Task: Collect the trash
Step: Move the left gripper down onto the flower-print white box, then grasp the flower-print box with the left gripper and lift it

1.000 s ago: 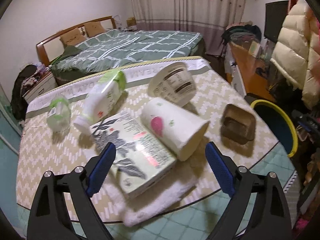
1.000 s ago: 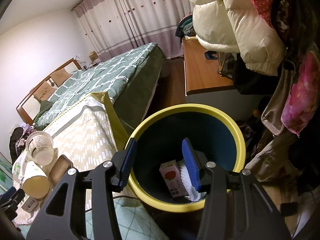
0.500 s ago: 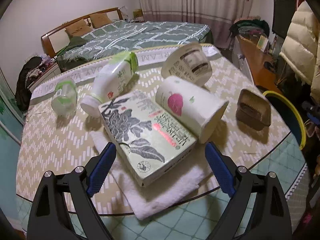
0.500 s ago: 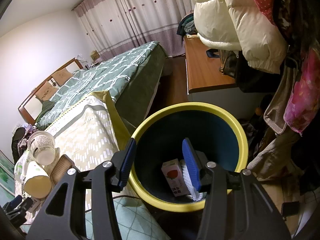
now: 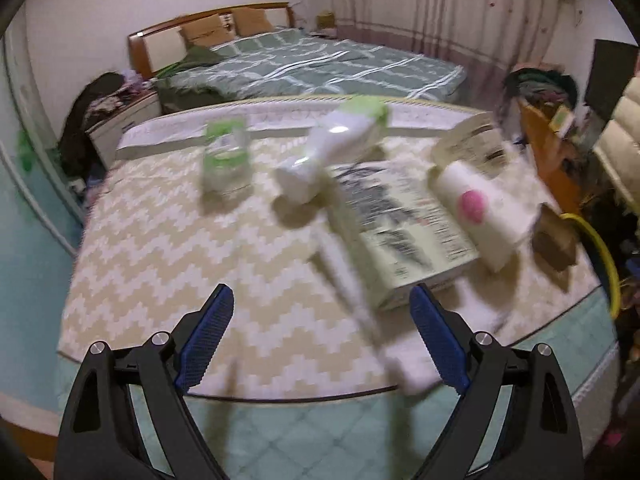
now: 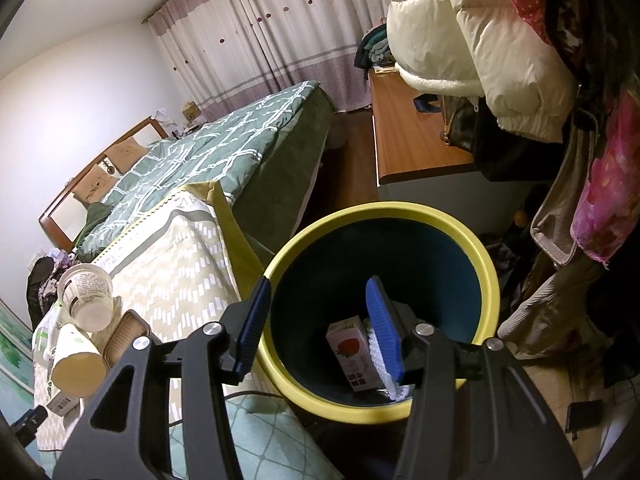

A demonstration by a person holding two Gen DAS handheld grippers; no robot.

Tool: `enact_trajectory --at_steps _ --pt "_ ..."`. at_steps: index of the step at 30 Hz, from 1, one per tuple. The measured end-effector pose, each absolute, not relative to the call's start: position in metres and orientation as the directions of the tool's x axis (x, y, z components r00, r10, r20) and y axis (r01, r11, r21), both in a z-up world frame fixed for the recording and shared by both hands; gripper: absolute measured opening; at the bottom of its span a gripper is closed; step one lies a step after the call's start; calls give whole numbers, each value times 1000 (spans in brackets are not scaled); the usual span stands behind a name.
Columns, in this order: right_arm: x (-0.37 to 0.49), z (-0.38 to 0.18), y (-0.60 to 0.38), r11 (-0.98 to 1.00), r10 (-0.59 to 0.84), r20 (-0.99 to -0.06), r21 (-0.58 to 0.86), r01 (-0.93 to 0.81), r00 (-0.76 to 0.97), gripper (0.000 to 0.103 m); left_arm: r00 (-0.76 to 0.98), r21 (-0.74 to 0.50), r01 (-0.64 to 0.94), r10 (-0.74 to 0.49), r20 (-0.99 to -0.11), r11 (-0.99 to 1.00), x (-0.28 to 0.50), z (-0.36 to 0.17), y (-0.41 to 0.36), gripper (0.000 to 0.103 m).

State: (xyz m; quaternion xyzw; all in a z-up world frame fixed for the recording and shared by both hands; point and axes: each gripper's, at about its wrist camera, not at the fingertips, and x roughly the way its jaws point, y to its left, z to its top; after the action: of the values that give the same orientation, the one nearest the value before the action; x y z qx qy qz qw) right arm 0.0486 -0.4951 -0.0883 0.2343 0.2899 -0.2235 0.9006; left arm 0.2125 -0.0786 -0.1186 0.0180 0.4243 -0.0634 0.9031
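1. The left gripper (image 5: 320,340) has its jaws spread wide and empty, over bare zigzag mattress cloth.
2. The trash lies ahead of it: a small clear jar (image 5: 226,160) at 11 o'clock, a glossy white bottle (image 5: 336,148) at 12, its long axis slanting, and a flat printed carton (image 5: 404,232) at 1.
3. The right gripper (image 6: 316,330) has its jaws half spread and empty above the round yellow-rimmed bin (image 6: 490,272); a strawberry carton (image 6: 352,352) lies inside.

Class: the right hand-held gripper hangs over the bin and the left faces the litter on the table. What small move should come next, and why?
Probably ease the left hand-held gripper forward onto the white bottle: its jaws are open and empty, while the carton already lies in the bin.
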Motion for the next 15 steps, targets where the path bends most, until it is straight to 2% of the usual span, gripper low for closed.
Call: enact_trajectory --at_steps 8,15 --pt "48 -89 -497 789 -258 -628 301 536 734 50 612 50 163 -61 -788 985 246 -120 -135 85" --pt "49 -91 -502 786 -230 -630 329 523 742 50 542 -31 154 -110 -833 988 274 -126 -143 83"
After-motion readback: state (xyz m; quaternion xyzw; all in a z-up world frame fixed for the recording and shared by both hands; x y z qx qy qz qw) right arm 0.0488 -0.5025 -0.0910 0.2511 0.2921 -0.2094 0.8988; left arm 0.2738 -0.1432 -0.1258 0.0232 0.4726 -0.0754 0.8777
